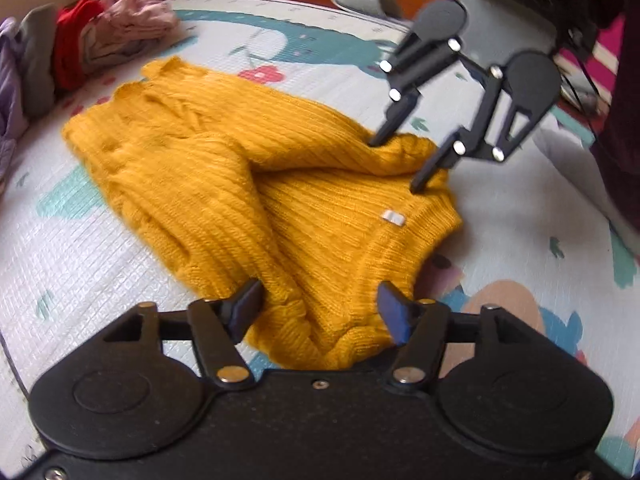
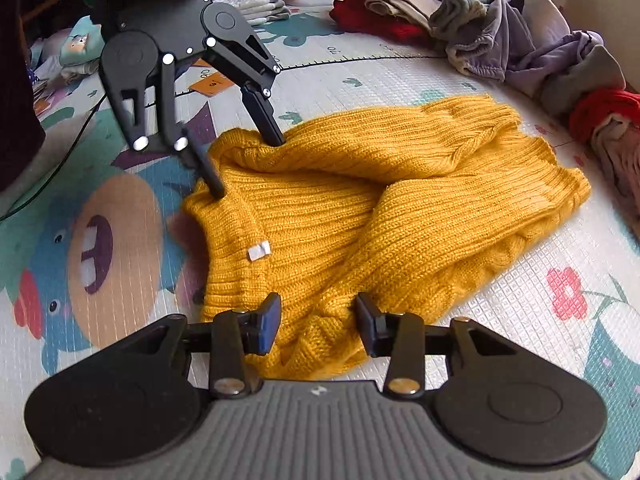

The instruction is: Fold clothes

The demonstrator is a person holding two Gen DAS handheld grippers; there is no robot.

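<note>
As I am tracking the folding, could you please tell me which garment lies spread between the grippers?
The mustard-yellow ribbed knit sweater, lying on the play mat; the red, purple and grey clothes sit bunched in a heap at the mat's edge.

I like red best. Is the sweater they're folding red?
No, the sweater lying on the play mat is mustard yellow; red clothes sit in the pile beside it.

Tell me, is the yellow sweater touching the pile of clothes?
Apart. The right wrist view shows bare play mat between the yellow sweater and the pile of clothes.
</note>
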